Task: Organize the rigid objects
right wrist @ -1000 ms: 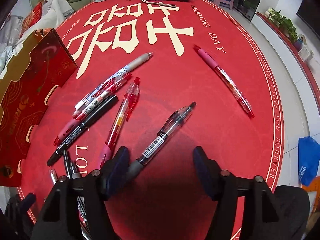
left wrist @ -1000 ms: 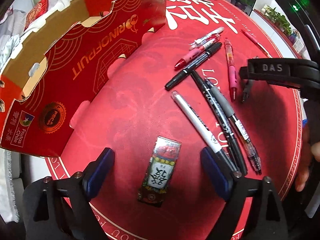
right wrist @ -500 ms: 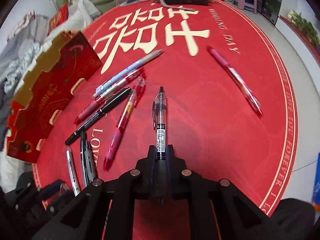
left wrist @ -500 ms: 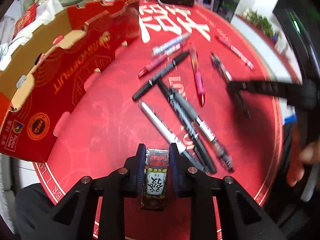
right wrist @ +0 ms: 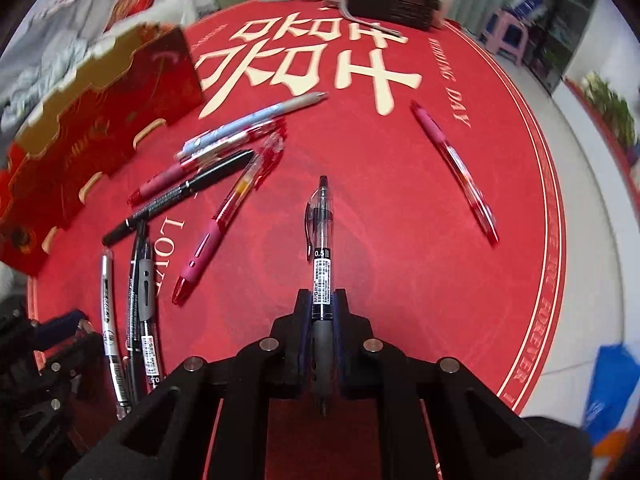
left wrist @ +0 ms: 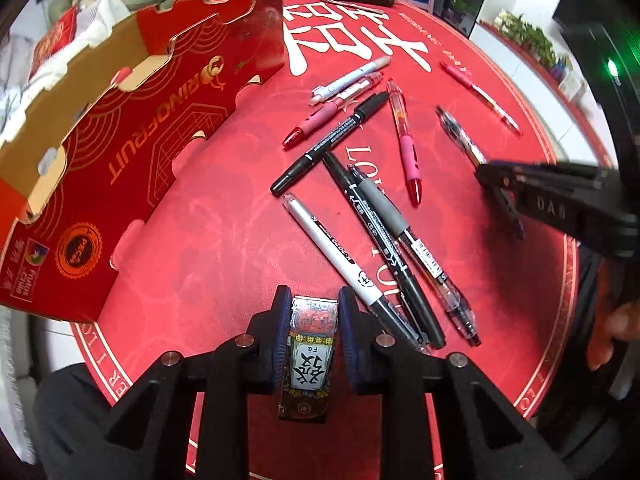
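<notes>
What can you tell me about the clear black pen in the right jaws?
The clear black gel pen is a retractable with a see-through barrel, black ink tube, black clip on its left side, a white barcode label marked 0.5, and a dark rubber grip. The right gripper is shut on it at the grip section, jaws pressing both sides. It points straight ahead along the fingers, clicker end away over the red mat, writing tip back toward the camera. Nothing else touches it.

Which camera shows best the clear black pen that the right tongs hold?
The right wrist view: the clear black pen lies centred, label readable, clamped by the right tongs. The left wrist view shows it blurred, partly hidden.
</notes>
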### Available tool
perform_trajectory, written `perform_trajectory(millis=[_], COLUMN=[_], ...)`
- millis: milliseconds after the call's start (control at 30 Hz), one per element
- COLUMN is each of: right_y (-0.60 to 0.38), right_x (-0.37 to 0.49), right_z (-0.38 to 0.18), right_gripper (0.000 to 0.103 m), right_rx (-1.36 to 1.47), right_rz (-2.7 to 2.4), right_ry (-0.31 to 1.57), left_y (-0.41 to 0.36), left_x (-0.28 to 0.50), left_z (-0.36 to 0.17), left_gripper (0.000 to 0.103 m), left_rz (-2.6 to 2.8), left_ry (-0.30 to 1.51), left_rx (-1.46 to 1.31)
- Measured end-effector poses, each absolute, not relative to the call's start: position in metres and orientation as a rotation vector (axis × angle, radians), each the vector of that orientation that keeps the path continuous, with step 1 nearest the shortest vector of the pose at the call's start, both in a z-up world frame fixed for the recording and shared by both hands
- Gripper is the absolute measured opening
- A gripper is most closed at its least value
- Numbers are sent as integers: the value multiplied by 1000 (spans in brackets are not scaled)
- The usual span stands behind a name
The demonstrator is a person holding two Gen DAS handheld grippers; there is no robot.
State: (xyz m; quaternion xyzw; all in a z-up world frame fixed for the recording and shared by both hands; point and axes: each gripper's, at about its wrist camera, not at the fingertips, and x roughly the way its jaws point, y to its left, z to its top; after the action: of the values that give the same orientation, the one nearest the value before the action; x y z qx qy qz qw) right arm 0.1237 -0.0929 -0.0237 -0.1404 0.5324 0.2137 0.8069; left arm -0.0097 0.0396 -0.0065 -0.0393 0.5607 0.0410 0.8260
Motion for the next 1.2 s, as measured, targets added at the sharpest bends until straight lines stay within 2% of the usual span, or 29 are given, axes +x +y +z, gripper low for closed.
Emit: perform_trajectory(millis=[300,367,467,633,700,733,800,833,1067,1200], right_y=[-99,-96,-98,-100,-100,-101,-101,-102,-108,-118], right_x=[124,123,122,122,123,122,122,121,125,122], right_z=[-16,-19,-23,-24,-24,-24,-24,-24,-24,-24], right_gripper=[11,11,11,11,11,11,11,11,11,11], right_rx=[-300,-298,-273,-260,-253,-252,-250,-250,-186,-113], right_rz=[487,486,491,502,502,502,503,504,511,531], right_ry=[1116,1108,1104,1091,1090,1088,1087,1085,1100,1100], left_y=[40,39,34,29,28,28,36,38,34,30], left_x=[-8,-4,-6,-10,-11,-11,-12,-12,-13,-12], left_z=[-5,-5,1,11,2,-5,-10,-10,-13,11], left_gripper=[25,28,71,72,69,61,33,25,25,25], left_rz=[80,52,90,92,82,81,73,80,96,103], left_ry=[1219,1249,1239,1219,1276,1310,1309,1306,1288,1178], left_rx=[-81,-90,-29,12,23,19,-55,-57,-35,-41])
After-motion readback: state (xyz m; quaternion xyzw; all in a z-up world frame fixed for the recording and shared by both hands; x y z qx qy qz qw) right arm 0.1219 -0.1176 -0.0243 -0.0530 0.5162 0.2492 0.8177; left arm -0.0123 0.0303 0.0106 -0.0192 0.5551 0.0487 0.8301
